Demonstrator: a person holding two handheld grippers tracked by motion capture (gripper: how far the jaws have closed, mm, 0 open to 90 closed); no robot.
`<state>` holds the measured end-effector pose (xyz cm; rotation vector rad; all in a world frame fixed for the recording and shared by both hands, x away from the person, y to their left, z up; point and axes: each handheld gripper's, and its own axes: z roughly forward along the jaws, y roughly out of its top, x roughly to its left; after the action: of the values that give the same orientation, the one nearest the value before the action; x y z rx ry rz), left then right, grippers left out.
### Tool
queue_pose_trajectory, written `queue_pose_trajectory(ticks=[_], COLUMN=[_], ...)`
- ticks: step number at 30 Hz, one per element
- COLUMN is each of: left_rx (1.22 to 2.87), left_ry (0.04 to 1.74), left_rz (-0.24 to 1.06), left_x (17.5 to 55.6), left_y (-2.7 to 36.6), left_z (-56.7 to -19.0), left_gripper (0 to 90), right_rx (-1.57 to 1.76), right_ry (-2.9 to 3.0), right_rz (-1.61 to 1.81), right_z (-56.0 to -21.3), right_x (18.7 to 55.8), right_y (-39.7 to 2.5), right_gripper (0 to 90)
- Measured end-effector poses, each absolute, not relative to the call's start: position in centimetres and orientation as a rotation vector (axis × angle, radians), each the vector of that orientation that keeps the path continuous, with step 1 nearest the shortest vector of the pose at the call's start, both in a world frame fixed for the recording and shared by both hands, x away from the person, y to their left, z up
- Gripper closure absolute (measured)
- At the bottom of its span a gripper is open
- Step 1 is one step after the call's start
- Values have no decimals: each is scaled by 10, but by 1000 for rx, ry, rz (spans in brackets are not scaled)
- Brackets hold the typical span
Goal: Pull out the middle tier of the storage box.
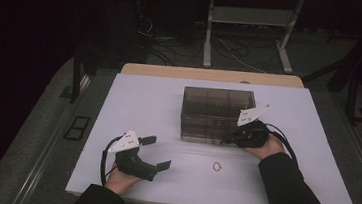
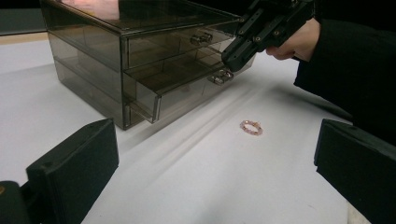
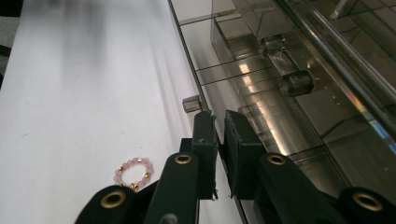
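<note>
- Your right gripper (image 3: 219, 126) has its two flat black jaws drawn almost together, with only a thin slit between them, at the front edge of the lower drawer; whether they pinch that edge or the small clear knob (image 3: 190, 103) just ahead of them cannot be told.
- That lower drawer (image 2: 154, 91) is smoky, see-through plastic with thin straight walls, pulled partly out of the smoked transparent plastic drawer box (image 1: 218, 113), a squat rectangular chest with glossy faces and clear stubby handles.
- Your right hand (image 1: 265, 145) lies low on the table at the box's near right corner, forearm in a dark sleeve slanting in from the near right.
- The small bracelet of pink beads with gold spacers (image 2: 251, 127) lies as a round loop on the matte white tabletop (image 1: 144, 98), near the box's front and apart from both grippers.
- Your left gripper (image 1: 159, 152) holds its blocky matte black jaws wide apart with nothing between them, pointing right toward the bracelet, hand resting at the near left edge.
</note>
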<state>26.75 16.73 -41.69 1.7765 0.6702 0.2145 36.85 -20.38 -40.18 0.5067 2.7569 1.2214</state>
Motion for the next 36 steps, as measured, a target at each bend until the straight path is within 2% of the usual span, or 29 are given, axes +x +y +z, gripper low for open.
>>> queue_pose_trajectory(ticks=[36], left_rx=[1776], left_ry=[655], left_rz=[214], left_x=[267], left_y=[166], left_z=[-415], left_gripper=[0], right_rx=[521], right_ry=[2768], right_rz=[1241], right_z=[-405], right_x=[346], right_y=[-206], right_gripper=[818])
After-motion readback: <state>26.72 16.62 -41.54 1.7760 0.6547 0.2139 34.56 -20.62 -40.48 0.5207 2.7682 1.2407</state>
